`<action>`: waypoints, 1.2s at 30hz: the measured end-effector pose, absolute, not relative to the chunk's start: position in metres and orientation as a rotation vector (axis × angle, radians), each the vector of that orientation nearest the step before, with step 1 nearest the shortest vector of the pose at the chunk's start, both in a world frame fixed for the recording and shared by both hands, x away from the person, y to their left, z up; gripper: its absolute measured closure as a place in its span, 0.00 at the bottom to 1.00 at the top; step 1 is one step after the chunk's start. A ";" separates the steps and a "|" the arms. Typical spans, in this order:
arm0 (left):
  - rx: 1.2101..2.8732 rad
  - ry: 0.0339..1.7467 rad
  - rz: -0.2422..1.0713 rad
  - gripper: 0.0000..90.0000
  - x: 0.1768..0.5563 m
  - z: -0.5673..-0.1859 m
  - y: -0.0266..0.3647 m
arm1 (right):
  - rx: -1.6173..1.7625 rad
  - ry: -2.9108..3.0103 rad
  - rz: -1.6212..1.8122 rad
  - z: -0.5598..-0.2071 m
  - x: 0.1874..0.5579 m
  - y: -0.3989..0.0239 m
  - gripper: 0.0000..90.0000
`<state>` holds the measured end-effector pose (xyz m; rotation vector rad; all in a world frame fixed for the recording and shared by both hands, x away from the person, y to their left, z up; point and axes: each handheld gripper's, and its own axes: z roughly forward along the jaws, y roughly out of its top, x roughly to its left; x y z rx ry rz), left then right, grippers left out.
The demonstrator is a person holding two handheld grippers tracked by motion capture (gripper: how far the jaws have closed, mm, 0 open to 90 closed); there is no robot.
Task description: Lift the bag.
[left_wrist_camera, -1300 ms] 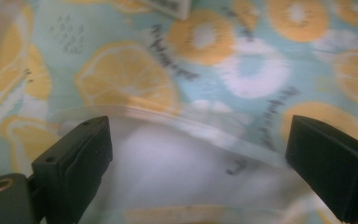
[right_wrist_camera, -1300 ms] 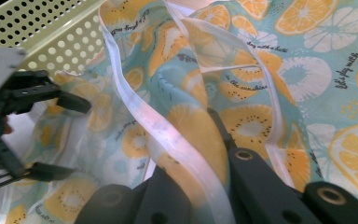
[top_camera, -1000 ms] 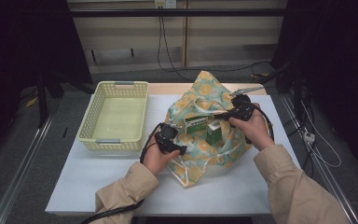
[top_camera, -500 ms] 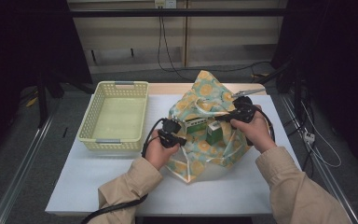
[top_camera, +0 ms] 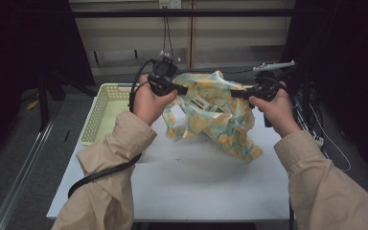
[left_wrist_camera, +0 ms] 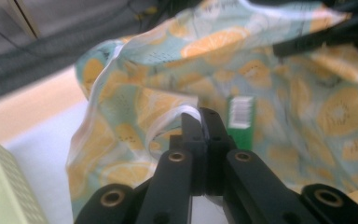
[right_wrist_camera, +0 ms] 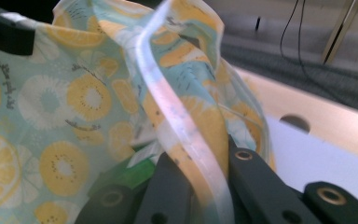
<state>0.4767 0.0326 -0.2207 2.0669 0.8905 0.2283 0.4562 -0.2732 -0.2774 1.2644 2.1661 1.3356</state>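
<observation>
Thin printed fabric, pale teal with orange citrus slices, makes up the bag (top_camera: 218, 112), which hangs in soft folds between the two grippers above the white table (top_camera: 191, 187), its lower corner sagging to the tabletop. The left gripper (top_camera: 178, 89) has its black jaws pressed together on a white-edged fold of the bag's rim, a pinch seen plainly in the left gripper view (left_wrist_camera: 200, 122); its jaws have just been closing onto that fold. The right gripper (top_camera: 238, 92) pinches the opposite rim, where a pale hem strip runs down between its jaws in the right gripper view (right_wrist_camera: 200, 158). Both pinches are made and the bag is raised, its mouth stretched between the grippers; what seems left is to open it wider or tip out its contents. Inside the bag, a green box (left_wrist_camera: 240, 119) with a white barcode label shows through the opening, flat-sided and stiff against the limp cloth. Left of the bag stands a pale yellow basket (top_camera: 106, 112), a rectangular plastic tray with perforated lattice walls and nothing visible in it, a likely place for whatever comes out. The table surface near the bag is smooth and matt.
</observation>
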 end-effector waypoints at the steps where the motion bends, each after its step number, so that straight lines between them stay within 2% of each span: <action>1: 2.057 0.888 0.229 1.00 0.478 -0.216 0.033 | 1.253 2.154 1.348 -0.268 0.457 -0.274 1.00; 4: 2.045 0.872 0.214 1.00 0.482 -0.209 0.036 | 1.228 2.142 1.365 -0.250 0.458 -0.273 1.00; 7: 2.062 0.843 0.173 0.97 0.480 -0.221 0.036 | 1.224 2.198 1.416 -0.248 0.458 -0.266 0.97; 8: 2.067 0.842 0.168 0.82 0.478 -0.225 0.038 | 1.211 2.219 1.436 -0.252 0.457 -0.262 0.89; 9: 2.062 0.842 0.166 0.61 0.475 -0.230 0.040 | 1.203 2.237 1.453 -0.256 0.456 -0.258 0.77; 10: 2.057 0.836 0.176 0.47 0.470 -0.233 0.043 | 1.216 2.250 1.449 -0.260 0.454 -0.254 0.67; 13: 2.043 0.788 0.193 0.25 0.456 -0.242 0.055 | 1.189 2.253 1.458 -0.270 0.445 -0.248 0.44; 16: 2.036 0.751 0.238 0.16 0.441 -0.246 0.074 | 1.189 2.243 1.479 -0.272 0.433 -0.250 0.27; 21: 2.053 0.736 0.243 0.13 0.417 -0.252 0.104 | 1.178 2.185 1.534 -0.259 0.407 -0.268 0.26; 24: 2.066 0.731 0.213 0.10 0.402 -0.266 0.121 | 1.164 2.197 1.485 -0.264 0.393 -0.279 0.25; 32: 2.086 0.733 0.177 0.07 0.369 -0.341 0.157 | 1.170 2.247 1.403 -0.339 0.356 -0.291 0.23; 36: 2.111 0.676 0.218 0.07 0.361 -0.368 0.162 | 1.172 2.234 1.390 -0.369 0.343 -0.295 0.21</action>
